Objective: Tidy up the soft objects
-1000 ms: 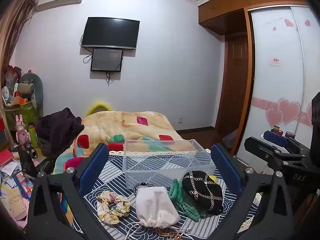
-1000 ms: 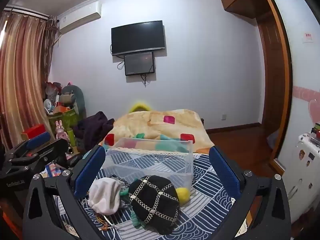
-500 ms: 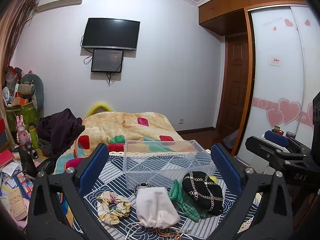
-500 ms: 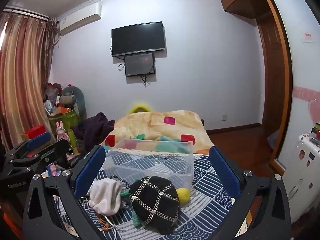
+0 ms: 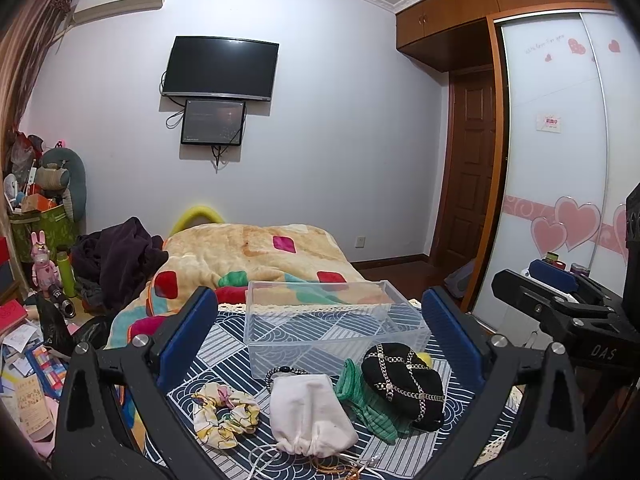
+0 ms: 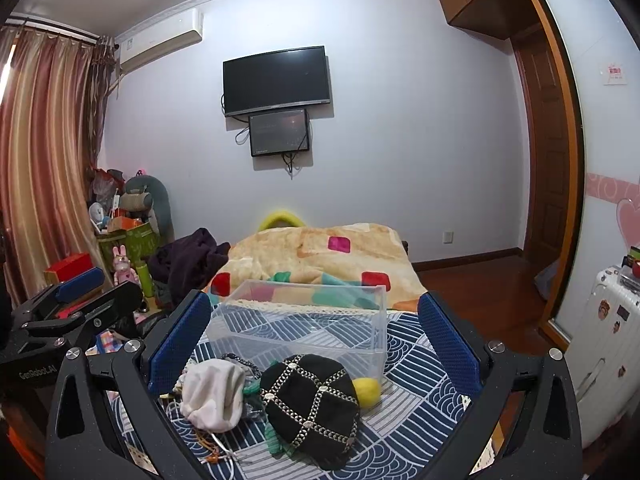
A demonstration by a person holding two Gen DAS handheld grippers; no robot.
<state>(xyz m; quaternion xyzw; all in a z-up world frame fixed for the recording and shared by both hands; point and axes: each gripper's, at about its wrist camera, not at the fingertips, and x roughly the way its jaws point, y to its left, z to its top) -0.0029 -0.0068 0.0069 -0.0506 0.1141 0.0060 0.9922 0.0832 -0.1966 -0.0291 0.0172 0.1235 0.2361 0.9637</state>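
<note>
black hat [image 6: 310,406] — between open right tongs [image 6: 314,342]

Left gripper [image 5: 320,336] & right gripper [image 6: 314,340]: both level, side by side, jaws spread wide, nothing held.

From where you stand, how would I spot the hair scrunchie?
Find the clear plastic box on the blue patterned cloth. In front of it lie soft things; the scrunchie is leftmost, beside the white pouch, the only frilly yellow floral ring.
</note>
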